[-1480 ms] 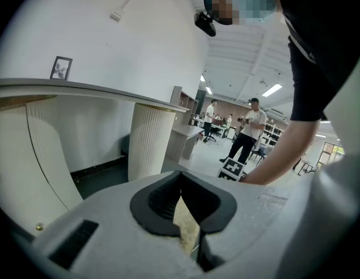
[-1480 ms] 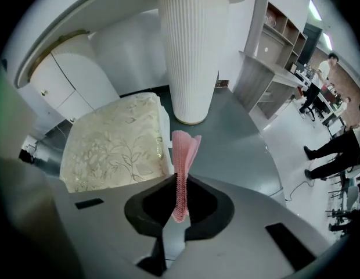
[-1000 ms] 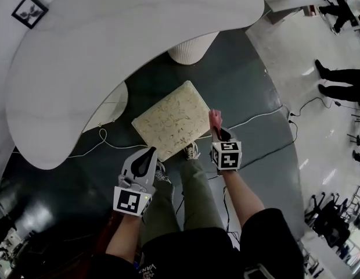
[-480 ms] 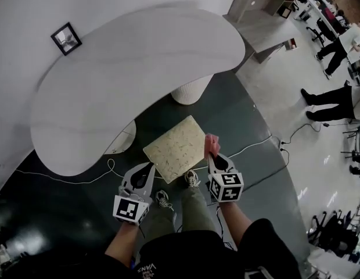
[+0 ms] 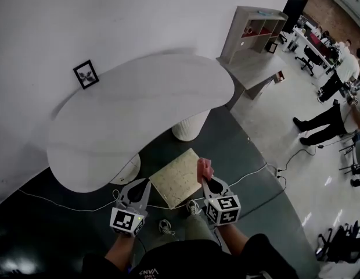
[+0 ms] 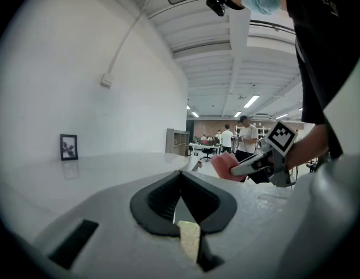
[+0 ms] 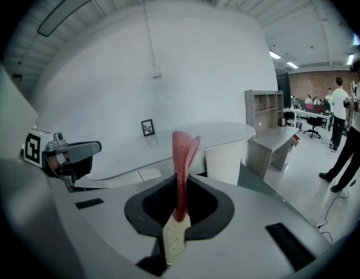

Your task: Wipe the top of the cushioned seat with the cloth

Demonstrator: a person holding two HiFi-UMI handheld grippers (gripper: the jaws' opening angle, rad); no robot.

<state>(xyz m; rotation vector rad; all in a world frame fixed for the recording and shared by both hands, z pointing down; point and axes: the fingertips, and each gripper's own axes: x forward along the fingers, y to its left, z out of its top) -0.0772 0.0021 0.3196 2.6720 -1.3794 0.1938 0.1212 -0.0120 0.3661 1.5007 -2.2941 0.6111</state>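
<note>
The pink cloth (image 5: 205, 168) stood upright and folded, pinched between the closed jaws of the right claw (image 5: 208, 183). The cushioned seat (image 5: 177, 178), a cream square with a faint speckled pattern, lay flat just left of that claw.

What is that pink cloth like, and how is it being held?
The cloth is pinkish-red with a fine ribbed weave, folded into a narrow strip. It stands upright, its lower end pinched between the shut right tongs, the rest poking out past their tips. In the head view it shows by the right corner of the seat, seemingly held in the air; only the tongs are seen touching it.
</note>
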